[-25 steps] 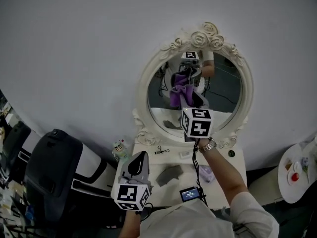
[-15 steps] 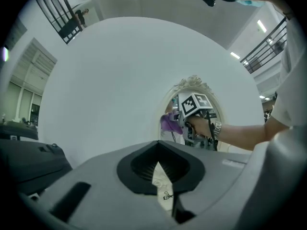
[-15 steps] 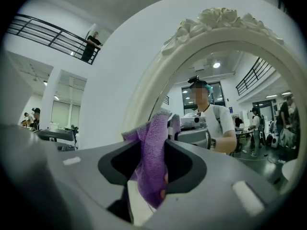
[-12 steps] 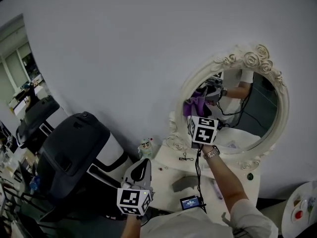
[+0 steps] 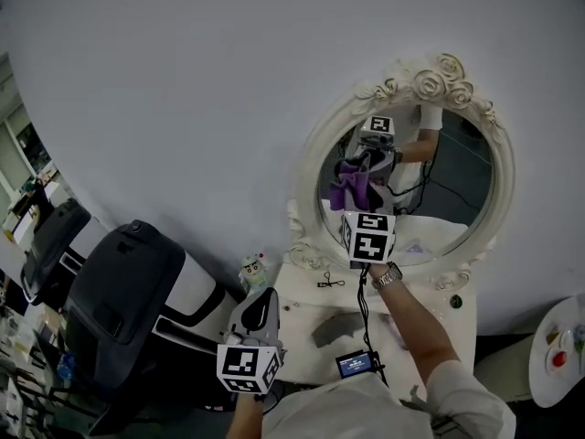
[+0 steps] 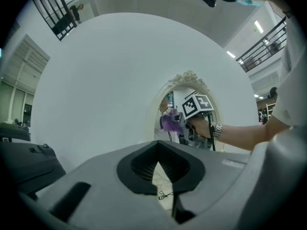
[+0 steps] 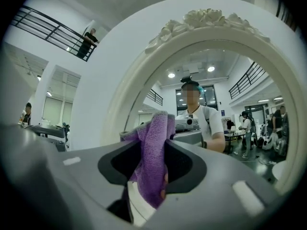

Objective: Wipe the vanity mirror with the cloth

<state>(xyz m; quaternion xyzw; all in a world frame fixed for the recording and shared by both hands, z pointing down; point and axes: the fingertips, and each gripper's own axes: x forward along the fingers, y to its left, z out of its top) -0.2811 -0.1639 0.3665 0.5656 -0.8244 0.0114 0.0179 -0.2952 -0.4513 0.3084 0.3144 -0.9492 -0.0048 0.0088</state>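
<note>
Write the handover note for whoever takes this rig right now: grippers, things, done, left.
Right gripper: jaws shut on the purple cloth, raised to the lower left of the mirror. Contact with the glass can't be told.
Left gripper: jaws shut, empty, low by the table's front left corner.
Done: cloth is in the jaws and up at the mirror. How much has been wiped doesn't show.
Left: wipe across the whole glass.

Plain white wall (image 5: 183, 80); black chair (image 5: 123, 286) at left; white round table (image 5: 541, 378) at right.
</note>
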